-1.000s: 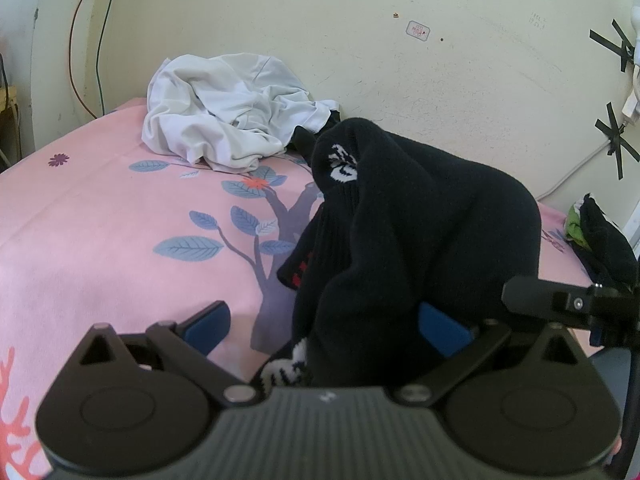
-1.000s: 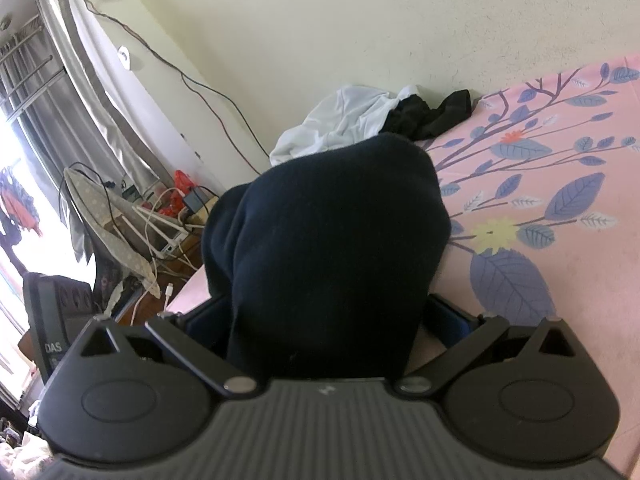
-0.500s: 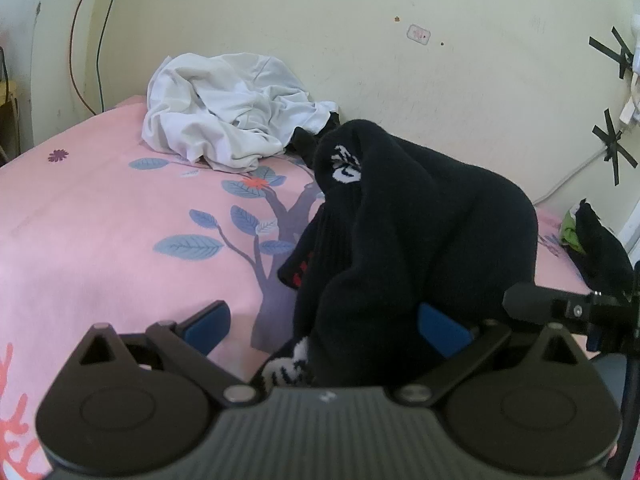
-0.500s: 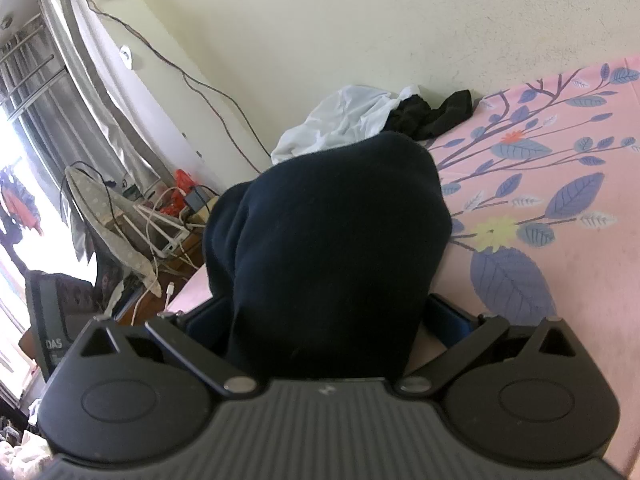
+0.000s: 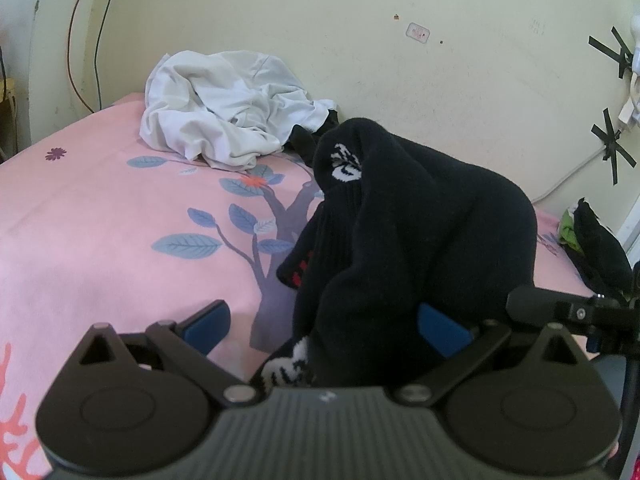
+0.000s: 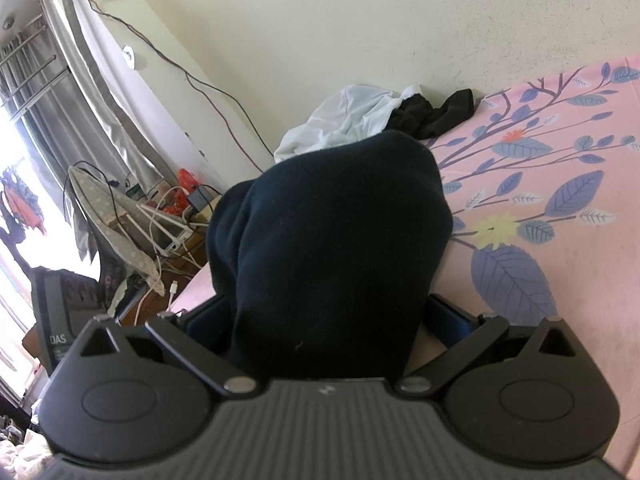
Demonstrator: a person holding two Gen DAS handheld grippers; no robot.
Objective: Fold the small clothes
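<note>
The socks [image 5: 420, 232], a dark bundle with white and red markings, hang between both grippers above the pink bed [image 5: 100, 220]. The left gripper [image 5: 324, 320] has its blue fingers [image 5: 208, 322] spread wide; the bundle fills the right half of the gap and touches only the right pad. The right gripper [image 6: 324, 320] also stands wide, with dark cloth [image 6: 332, 240] heaped over and between its fingers, so whether they pinch it cannot be told. A white garment [image 5: 224, 124] lies crumpled against the wall at the bed's far end, a black piece [image 6: 436, 114] just beside it. More dark clothes [image 5: 596, 244] sit at the bed's right edge.
</note>
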